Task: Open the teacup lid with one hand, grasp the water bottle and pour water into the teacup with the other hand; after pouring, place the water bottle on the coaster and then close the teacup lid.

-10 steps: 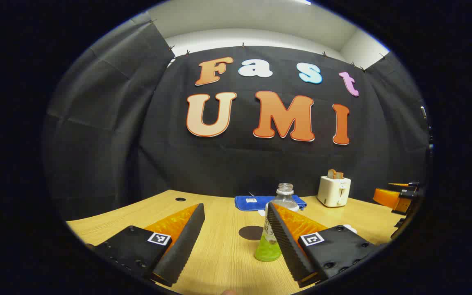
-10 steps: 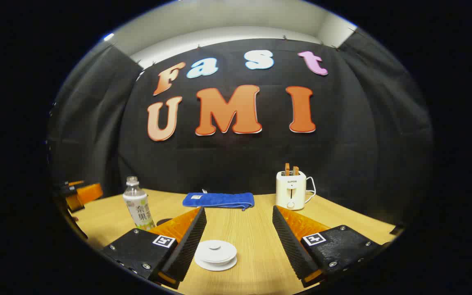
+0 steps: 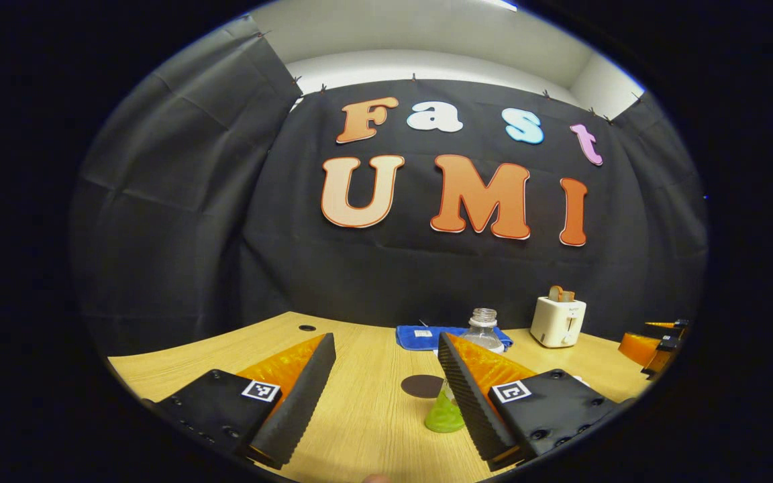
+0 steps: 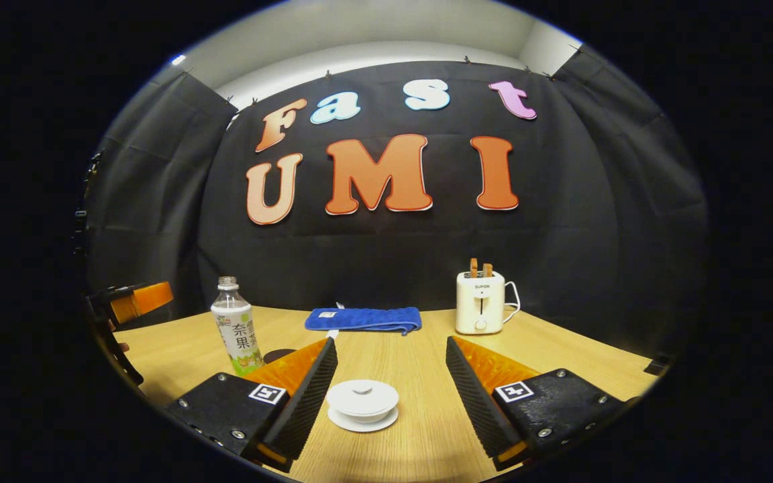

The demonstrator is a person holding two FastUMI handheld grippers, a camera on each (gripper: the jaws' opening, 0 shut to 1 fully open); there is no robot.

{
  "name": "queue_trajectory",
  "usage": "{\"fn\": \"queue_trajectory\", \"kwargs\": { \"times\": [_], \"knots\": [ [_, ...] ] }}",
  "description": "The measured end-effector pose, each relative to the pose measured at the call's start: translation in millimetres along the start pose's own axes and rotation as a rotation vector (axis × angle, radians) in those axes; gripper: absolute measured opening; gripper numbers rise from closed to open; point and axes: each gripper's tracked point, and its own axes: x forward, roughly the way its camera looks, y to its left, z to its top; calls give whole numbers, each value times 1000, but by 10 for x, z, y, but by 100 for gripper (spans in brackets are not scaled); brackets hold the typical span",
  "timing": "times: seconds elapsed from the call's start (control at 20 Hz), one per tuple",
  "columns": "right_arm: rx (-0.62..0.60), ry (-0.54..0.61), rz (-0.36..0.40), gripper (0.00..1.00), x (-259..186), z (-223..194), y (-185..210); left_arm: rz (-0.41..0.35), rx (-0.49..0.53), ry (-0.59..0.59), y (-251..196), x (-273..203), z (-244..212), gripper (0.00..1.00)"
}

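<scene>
- The table is pale wood-grain laminate; a folded blue terry towel lies at its far edge near 12 o'clock in the right gripper view, with a cream plastic toaster holding two slices of toast at 1 o'clock
- The teacup is smooth white ceramic, low and round, on a matching saucer; its domed, knobbed lid is on, so the contents are hidden
- The right gripper is spread wide, ridged fingers either side of the teacup, touching nothing
- The water bottle is clear ribbed plastic, upright, uncapped, with a printed label and greenish base; its liquid level cannot be told
- In the left gripper view the water bottle stands at 5 o'clock, partly behind one finger of the left gripper, which is agape and holds nothing
- A dark, flat, round coaster sits just left of the bottle there; the right gripper view has it largely hidden by a finger
</scene>
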Motion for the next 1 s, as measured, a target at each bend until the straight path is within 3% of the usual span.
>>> {"fn": "queue_trajectory", "kwargs": {
  "times": [0.35,0.7,1.0],
  "knots": [
    [1,29,-35,97,56,-58,-14,-28,-17,-1,20,-72,-105,100],
    [-17,65,19,98,127,-227,252,-28,-6,15,9,-25,-175,99],
    [-19,91,7,97,233,-343,227,-47,15,7,-113,-19,-146,99]
  ]
}}
